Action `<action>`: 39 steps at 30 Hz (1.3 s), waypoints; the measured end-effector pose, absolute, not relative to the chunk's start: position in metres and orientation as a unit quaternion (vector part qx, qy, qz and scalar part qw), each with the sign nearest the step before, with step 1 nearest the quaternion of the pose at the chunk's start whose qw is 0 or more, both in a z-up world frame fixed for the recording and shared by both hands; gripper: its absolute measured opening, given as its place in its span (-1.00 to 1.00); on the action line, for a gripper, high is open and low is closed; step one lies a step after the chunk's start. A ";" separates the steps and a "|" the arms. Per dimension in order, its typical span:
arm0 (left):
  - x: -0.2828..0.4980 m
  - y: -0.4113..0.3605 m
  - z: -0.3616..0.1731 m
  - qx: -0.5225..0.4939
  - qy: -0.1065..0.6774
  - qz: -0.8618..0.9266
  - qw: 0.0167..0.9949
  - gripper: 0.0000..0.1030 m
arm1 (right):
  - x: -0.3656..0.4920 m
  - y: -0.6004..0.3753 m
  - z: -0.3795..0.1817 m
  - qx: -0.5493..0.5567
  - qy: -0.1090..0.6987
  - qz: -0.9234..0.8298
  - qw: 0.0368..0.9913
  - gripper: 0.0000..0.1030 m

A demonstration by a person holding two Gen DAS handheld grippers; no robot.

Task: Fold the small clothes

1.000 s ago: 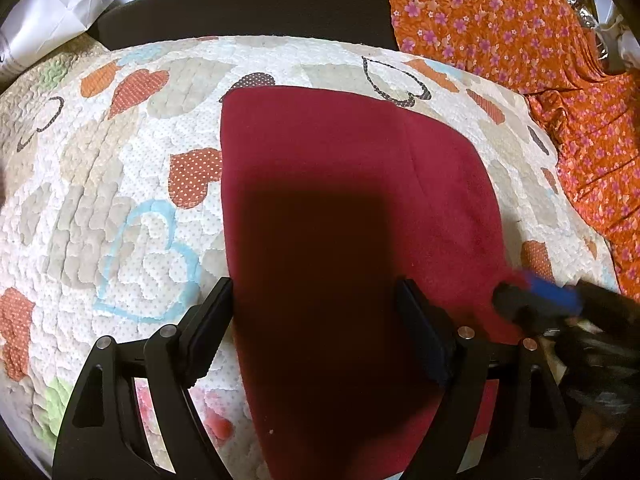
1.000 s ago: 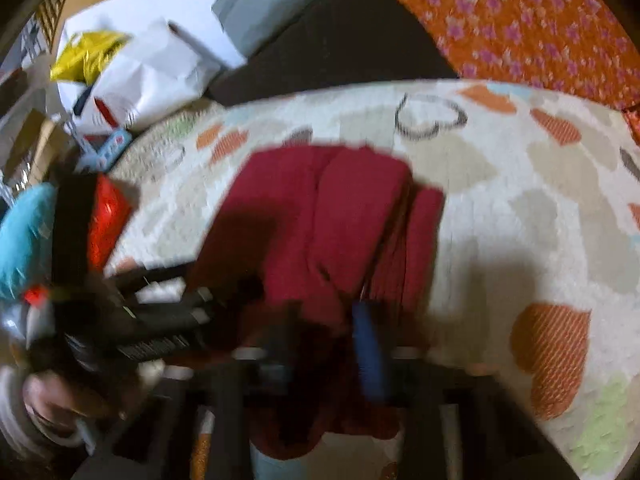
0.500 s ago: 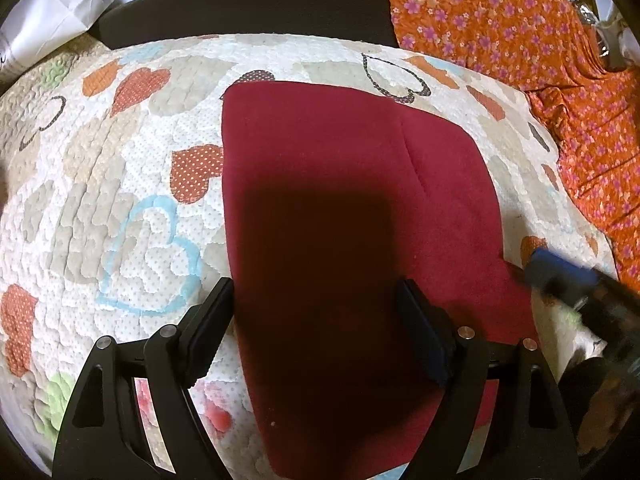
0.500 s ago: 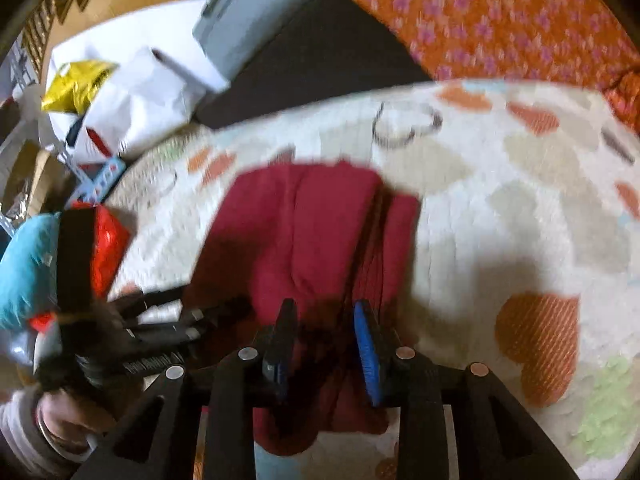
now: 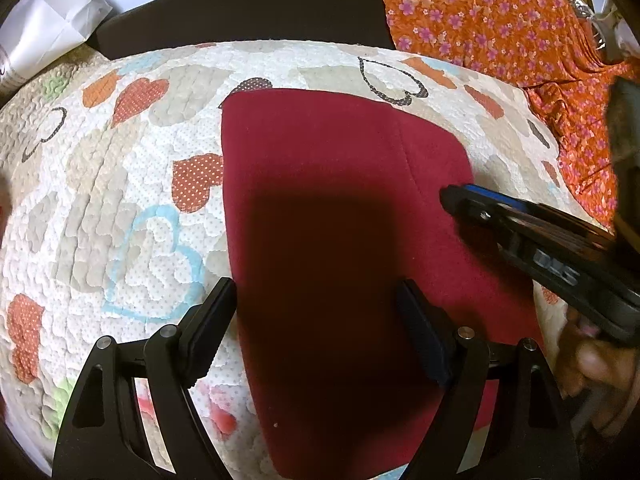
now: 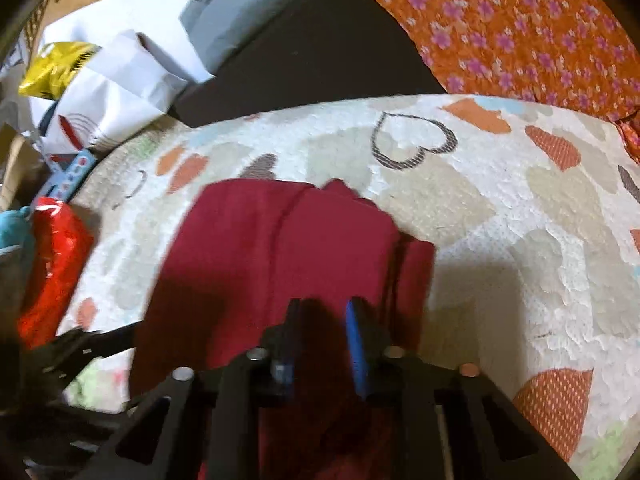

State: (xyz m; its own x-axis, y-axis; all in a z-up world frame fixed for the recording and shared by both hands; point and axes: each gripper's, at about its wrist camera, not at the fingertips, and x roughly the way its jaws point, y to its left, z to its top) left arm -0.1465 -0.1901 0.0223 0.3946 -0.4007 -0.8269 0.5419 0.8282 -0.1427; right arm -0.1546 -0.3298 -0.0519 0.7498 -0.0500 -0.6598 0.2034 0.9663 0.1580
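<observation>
Lying flat on a heart-patterned quilt (image 5: 120,208), the dark red garment (image 5: 320,184) fills the space ahead of and beneath the left gripper (image 5: 316,304), whose jaws stand wide apart with only cloth showing between them, holding nothing. The garment's left edge runs just inside the left finger, and a seam line runs down its right part. From the right of that view the right gripper (image 5: 452,200) reaches in over the garment's right side, a blue pad on its tip; white marks on its body are too blurred to read.

The right wrist view, blurred, shows what the other does not: the garment (image 6: 280,248) lies in layers, a raised fold near its far edge and a narrower strip at its right. The right gripper (image 6: 324,320) is narrowed to a small gap over the cloth; whether it pinches fabric I cannot tell. Left of it lie a red packet (image 6: 52,272), a white bag (image 6: 112,92) with red markings I cannot read, and a yellow bag (image 6: 52,68). An orange flowered cloth (image 6: 520,28) lies beyond the quilt, which is bare to the right of the gripper.
</observation>
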 end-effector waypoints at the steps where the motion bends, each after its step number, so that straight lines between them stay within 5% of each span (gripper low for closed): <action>1: -0.147 -0.190 0.022 0.075 0.471 -0.283 0.832 0.59 | -0.154 -0.335 -0.053 0.121 0.342 -0.068 0.929 -0.78; 22: -0.152 -0.175 0.058 0.084 0.388 -0.244 0.885 0.58 | -0.237 -0.312 -0.017 0.115 0.285 -0.108 0.945 -0.40; 39: -0.163 -0.157 0.075 0.084 0.349 -0.226 0.906 0.59 | -0.240 -0.277 -0.015 0.099 0.287 -0.086 0.949 -0.33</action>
State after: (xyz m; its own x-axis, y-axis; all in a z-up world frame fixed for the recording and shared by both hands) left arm -0.1633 -0.1565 0.0754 0.6543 -0.3509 -0.6699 0.4679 0.8838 -0.0060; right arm -0.2398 -0.2772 -0.0153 0.8207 -0.1066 -0.5613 0.2201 0.9656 0.1384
